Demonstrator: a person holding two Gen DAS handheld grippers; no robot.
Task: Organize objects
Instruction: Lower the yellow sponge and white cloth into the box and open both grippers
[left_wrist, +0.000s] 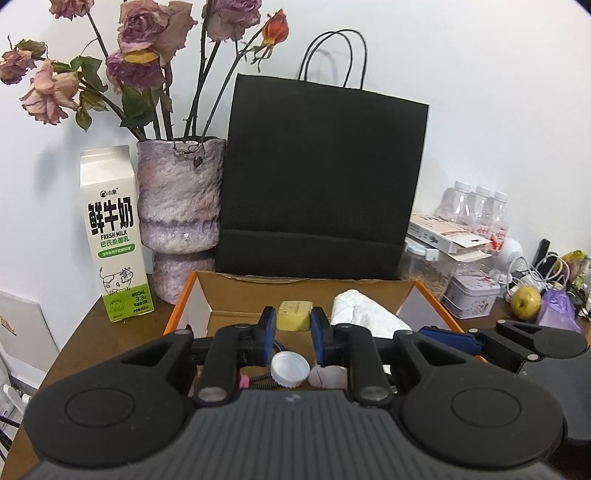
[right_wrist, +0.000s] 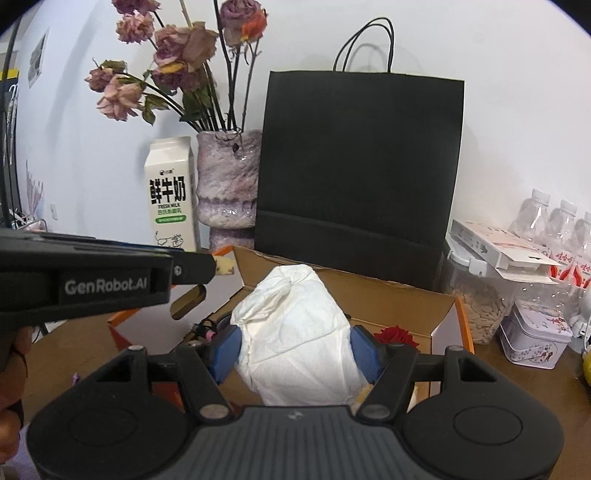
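- Brown table against a white wall is carrying the clutter I'm sorting.
- Far left: milk carton is standing upright, touching nothing of mine; the vase of dried roses is sitting just beside it.
- Centre back: black paper bag is standing upright directly behind the open cardboard box.
- My left gripper is clenching a small yellow block at the pad tips and holding it over the left part of the box; the right wrist view is showing the same block pinched at that tip.
- Below it, a white bottle cap and a coiled cable are lying on the box floor.
- My right gripper is grasping a crumpled white bundle, with both blue pads pressing its sides, over the middle of the box.
- Right side: tin, water bottles and an apple are sitting well apart from both grippers.
- Step, as I'm judging it: both items are in transit above the box, either coming out or going in; I cannot tell which.
- Next move is calling for picking a drop spot per item, keeping the two grippers from crossing, and avoiding a knock on the bag or the vase.
- Bundle is looking soft, so I'm expecting it to sag on release; the block should set down flat.
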